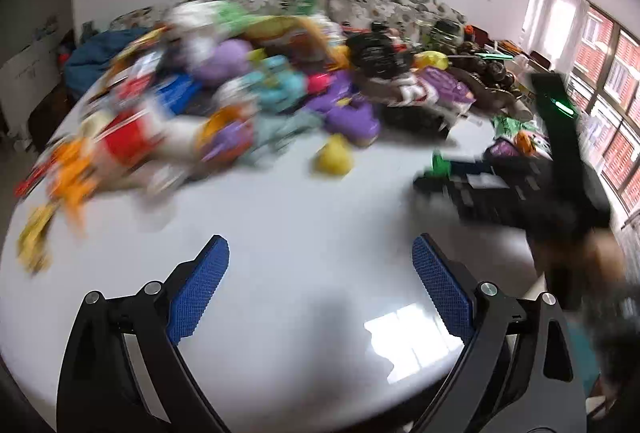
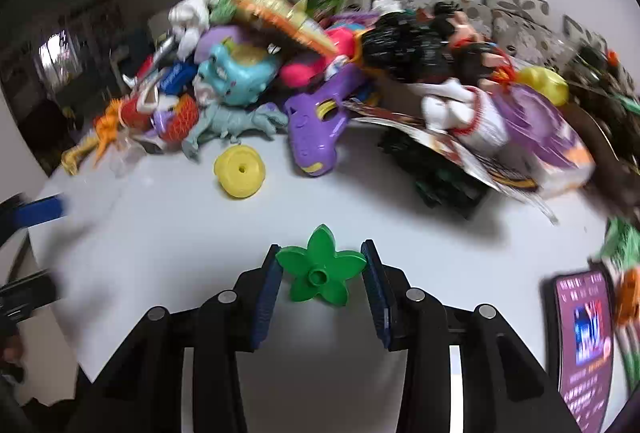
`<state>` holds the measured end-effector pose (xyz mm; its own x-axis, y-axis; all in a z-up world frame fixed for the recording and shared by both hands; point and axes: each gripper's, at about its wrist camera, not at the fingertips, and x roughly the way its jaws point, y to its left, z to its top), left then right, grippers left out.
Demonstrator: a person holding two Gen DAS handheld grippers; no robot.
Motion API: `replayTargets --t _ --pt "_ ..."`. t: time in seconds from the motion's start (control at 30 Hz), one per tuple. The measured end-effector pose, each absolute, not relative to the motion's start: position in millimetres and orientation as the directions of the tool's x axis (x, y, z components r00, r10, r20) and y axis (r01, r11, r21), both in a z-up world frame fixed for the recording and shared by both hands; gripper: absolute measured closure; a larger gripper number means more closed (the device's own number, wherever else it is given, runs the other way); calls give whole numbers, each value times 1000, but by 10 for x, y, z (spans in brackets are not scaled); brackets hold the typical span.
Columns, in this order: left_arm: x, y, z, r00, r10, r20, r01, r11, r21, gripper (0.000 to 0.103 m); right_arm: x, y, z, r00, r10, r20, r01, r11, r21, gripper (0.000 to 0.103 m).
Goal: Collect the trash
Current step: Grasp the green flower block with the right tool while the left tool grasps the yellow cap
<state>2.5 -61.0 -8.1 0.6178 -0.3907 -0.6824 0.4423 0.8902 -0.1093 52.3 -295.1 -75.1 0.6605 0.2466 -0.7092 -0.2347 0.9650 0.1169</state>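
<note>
Evidently the pick-up step was complete: the right gripper [image 2: 322, 265] had closed on the green flower piece [image 2: 320, 269], held above the white table [image 2: 160, 233]. The left gripper [image 1: 320, 273] stood wide open, empty. Next, carrying the piece to a bin, none visible.

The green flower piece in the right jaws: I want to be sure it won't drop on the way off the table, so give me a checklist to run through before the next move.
1. Green flower piece sits between both pads of the right gripper: ok.
2. Pads touch petals on both sides: ok.
3. Piece lifted clear of the white table: cannot tell.
4. Left gripper open and holding nothing: ok.
5. Yellow wheel and purple toy gun lie apart from the held piece: ok.
6. Drop-off bin in sight: not ok, none shows in either view.
</note>
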Motion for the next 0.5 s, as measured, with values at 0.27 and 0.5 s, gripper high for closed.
replayTargets --t 0.27,0.5 --pt "786 -1384 -227 577 -379 -724 418 898 -138 13 -173 -3720 -524 724 203 -660 -139 979 148 63" --pt "1004 -1341 -426 565 -293 -771 329 937 -115 75 -325 -3751 -621 712 238 -661 -158 971 180 63"
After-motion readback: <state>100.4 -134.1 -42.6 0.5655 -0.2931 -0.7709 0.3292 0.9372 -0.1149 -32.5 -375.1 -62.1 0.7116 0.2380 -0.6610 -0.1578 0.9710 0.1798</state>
